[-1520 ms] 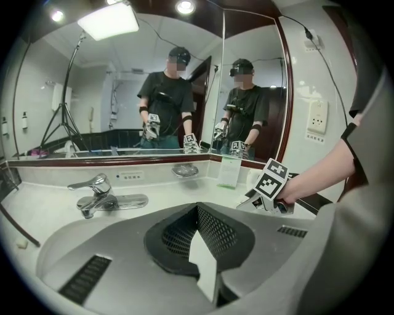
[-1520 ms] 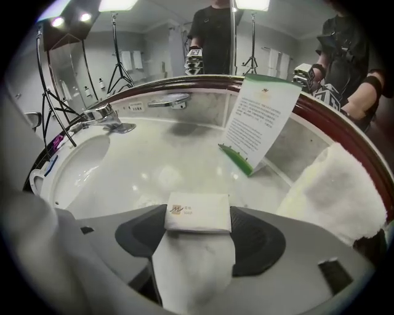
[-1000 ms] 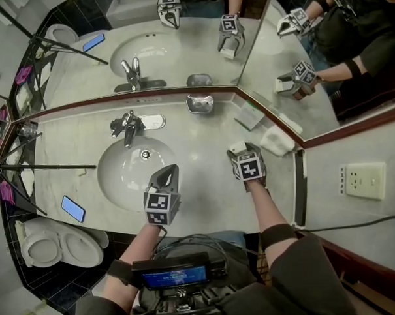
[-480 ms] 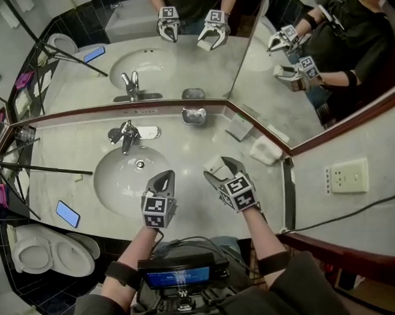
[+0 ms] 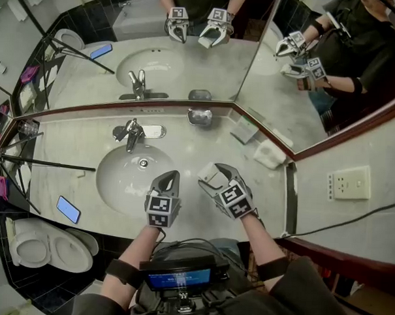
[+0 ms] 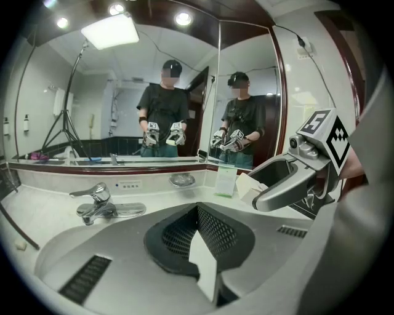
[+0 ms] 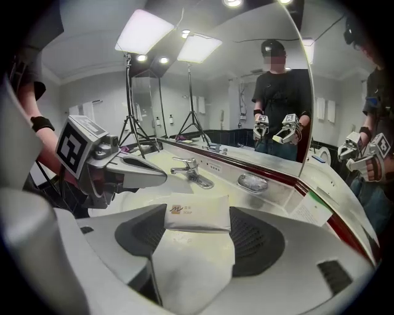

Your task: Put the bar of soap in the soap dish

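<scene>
The bar of soap [image 7: 198, 212] is a white wrapped packet, and my right gripper [image 7: 200, 229] is shut on it across its width. In the head view the right gripper [image 5: 212, 178] holds the soap [image 5: 209, 174] above the counter, right of the basin. The soap dish [image 5: 200, 116], a small silvery bowl, stands at the back against the mirror, beyond the soap; the right gripper view shows the soap dish [image 7: 252, 182] ahead and slightly right. My left gripper [image 5: 168, 179] hangs shut and empty over the basin's front right edge. In its own view the left gripper [image 6: 203, 246] has nothing between its jaws.
A chrome faucet [image 5: 132, 132] stands behind the sink basin [image 5: 128, 177]. A folded card [image 5: 244, 131] and a white packet [image 5: 271, 153] lie at the back right. A phone [image 5: 69, 209] lies on the counter's front left, a tripod leg crosses the left side, and a toilet [image 5: 43, 245] stands below.
The right gripper has lifted the soap off the right side of the counter, carried it left toward the basin and rolled. The left gripper has stayed in place.
</scene>
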The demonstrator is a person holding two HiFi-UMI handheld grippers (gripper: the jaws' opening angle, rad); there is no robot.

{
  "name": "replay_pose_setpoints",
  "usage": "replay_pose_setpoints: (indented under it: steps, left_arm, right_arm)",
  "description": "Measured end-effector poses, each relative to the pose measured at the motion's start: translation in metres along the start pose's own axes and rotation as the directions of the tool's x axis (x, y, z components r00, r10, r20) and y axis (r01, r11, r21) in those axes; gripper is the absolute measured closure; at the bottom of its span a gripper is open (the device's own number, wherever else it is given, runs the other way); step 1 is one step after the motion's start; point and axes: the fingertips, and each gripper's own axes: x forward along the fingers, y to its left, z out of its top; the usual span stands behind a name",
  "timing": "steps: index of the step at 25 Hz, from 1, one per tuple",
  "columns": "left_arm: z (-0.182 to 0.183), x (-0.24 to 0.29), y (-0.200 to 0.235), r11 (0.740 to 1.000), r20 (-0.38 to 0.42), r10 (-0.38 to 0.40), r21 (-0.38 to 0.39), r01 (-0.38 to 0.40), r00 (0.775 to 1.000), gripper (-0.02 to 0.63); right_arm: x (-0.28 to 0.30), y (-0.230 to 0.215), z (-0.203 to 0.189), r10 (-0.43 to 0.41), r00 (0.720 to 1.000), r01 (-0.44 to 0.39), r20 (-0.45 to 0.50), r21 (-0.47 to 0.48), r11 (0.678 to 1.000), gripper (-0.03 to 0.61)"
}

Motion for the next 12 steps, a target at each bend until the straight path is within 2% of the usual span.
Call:
replay_pose_setpoints:
  steps: [7,12]
  left_arm:
    - [0.020,0.038,0.022,1.000,-0.011,0.024,0.019,-0.023,1.000,0.611]
    - [0.038,0.077,0.044,0.999,-0.026,0.036,0.000,-0.036,0.999,0.611]
  right_arm:
    - [0.045,-0.052,0.032,-0.029,0.999,0.027,-0.038,-0.040,0.999,0.244]
    - [0.086,-0.102,0.061,-0.066,0.995,0.063,-0.068,-0.039,0.997,0.242]
